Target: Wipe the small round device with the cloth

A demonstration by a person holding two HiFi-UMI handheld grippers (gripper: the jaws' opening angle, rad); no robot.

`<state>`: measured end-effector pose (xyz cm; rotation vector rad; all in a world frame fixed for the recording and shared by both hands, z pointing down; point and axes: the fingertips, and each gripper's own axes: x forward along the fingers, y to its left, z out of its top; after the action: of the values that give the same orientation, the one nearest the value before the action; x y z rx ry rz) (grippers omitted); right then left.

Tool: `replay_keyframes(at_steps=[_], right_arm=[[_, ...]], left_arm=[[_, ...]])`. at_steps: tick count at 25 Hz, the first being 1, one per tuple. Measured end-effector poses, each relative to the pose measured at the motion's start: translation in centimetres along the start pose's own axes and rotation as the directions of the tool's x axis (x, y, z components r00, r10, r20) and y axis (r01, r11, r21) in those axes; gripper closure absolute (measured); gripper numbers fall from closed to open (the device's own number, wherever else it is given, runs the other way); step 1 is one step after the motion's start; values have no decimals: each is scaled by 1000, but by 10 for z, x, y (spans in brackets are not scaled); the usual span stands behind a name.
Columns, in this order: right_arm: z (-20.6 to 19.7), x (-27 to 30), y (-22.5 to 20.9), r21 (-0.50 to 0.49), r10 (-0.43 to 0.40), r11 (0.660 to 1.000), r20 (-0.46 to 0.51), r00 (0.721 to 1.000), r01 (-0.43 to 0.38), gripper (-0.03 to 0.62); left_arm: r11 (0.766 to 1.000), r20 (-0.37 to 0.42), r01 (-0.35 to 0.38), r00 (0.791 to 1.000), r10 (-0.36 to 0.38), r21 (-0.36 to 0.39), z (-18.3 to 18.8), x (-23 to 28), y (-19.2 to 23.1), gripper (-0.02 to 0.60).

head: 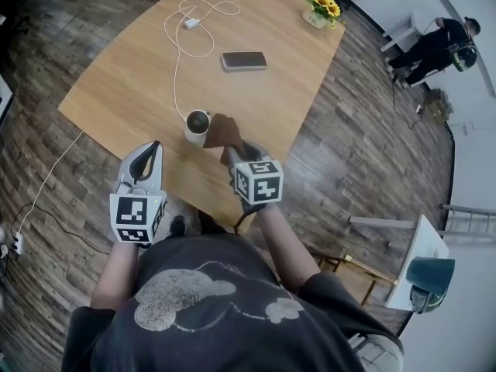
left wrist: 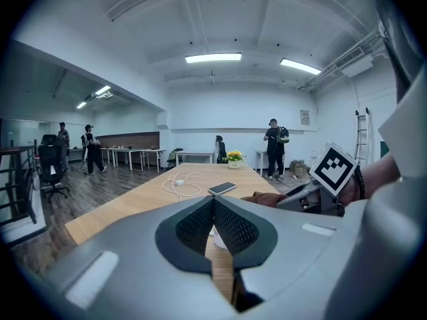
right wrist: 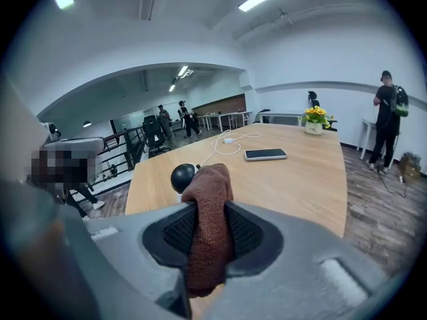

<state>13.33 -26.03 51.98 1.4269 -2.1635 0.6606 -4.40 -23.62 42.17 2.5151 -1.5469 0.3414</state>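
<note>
The small round device point(head: 198, 123), a white body with a dark top, stands near the table's front edge; in the right gripper view it shows as a dark ball point(right wrist: 183, 177). My right gripper point(head: 232, 156) is shut on a brown cloth point(head: 222, 133), which hangs just right of the device, close to it; whether they touch is unclear. The cloth point(right wrist: 208, 212) fills the right gripper point(right wrist: 208, 209) between its jaws. My left gripper point(head: 154, 149) hovers left of the device, shut and holding nothing point(left wrist: 213, 202); its jaws mostly hide the device.
On the wooden table point(head: 124, 91) lie a phone point(head: 243, 60) and a white charging cable point(head: 190, 29) farther back, and a pot of yellow flowers point(head: 321, 10) at the far corner. People stand in the room beyond. A white side table point(head: 415, 262) is at right.
</note>
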Motion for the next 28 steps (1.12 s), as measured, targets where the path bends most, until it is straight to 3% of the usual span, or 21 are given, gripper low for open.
replay_keyframes(at_steps=[6, 11, 14, 28], right_arm=[[9, -15, 12, -22, 25, 999, 66, 998, -23, 513], [19, -9, 58, -102, 154, 984, 96, 983, -144, 513], [14, 8, 73, -128, 190, 975, 58, 980, -181, 513], [-34, 60, 77, -113, 186, 972, -178, 966, -207, 511]], left_arm=[[1000, 5, -8, 1000, 8, -1, 1, -2, 0, 563], [999, 10, -35, 999, 35, -3, 2, -9, 8, 563], [999, 7, -43, 999, 43, -10, 0, -12, 10, 563], [998, -26, -62, 998, 61, -20, -11, -20, 13, 563]])
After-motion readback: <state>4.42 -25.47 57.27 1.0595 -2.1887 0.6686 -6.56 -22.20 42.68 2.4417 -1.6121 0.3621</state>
